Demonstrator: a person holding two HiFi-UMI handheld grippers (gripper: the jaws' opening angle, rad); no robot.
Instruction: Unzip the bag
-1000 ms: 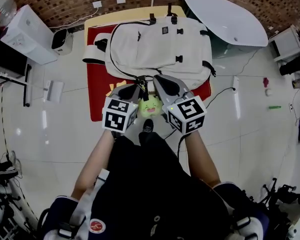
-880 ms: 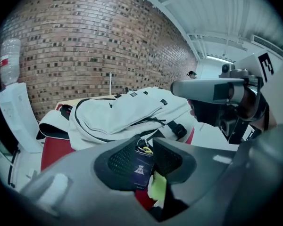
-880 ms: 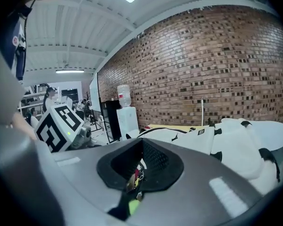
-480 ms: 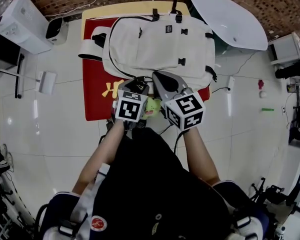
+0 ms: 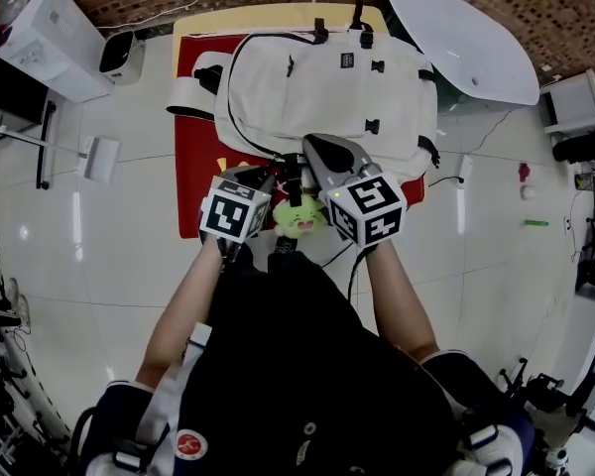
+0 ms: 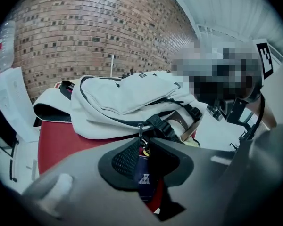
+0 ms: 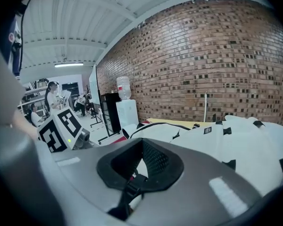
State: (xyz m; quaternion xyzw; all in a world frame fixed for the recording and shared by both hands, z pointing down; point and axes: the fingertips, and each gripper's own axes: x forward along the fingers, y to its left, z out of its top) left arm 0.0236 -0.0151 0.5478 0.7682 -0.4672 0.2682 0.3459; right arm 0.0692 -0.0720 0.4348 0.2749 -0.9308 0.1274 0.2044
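A cream backpack (image 5: 327, 87) with black zips and straps lies on a red mat (image 5: 193, 157). Both grippers are at its near edge. In the left gripper view the metal zipper pull (image 6: 141, 138) and a dark blue tag (image 6: 144, 178) hang between the jaws of my left gripper (image 6: 145, 161). Those jaws are closing, with a gap still showing beside the tag. My right gripper (image 7: 134, 178) is shut on a black strap (image 7: 129, 192) of the bag. In the head view the left gripper (image 5: 268, 174) and right gripper (image 5: 312, 152) sit close together.
A green plush charm (image 5: 297, 216) hangs below the bag between the grippers. The mat lies on a yellow table (image 5: 278, 18). A white oval table (image 5: 461, 33) stands at the back right, a white cabinet (image 5: 45, 43) at the back left. A brick wall is behind.
My left gripper swung right toward the right one, then came back left and a little nearer. The right gripper kept its hold on the strap. The bag stayed put.
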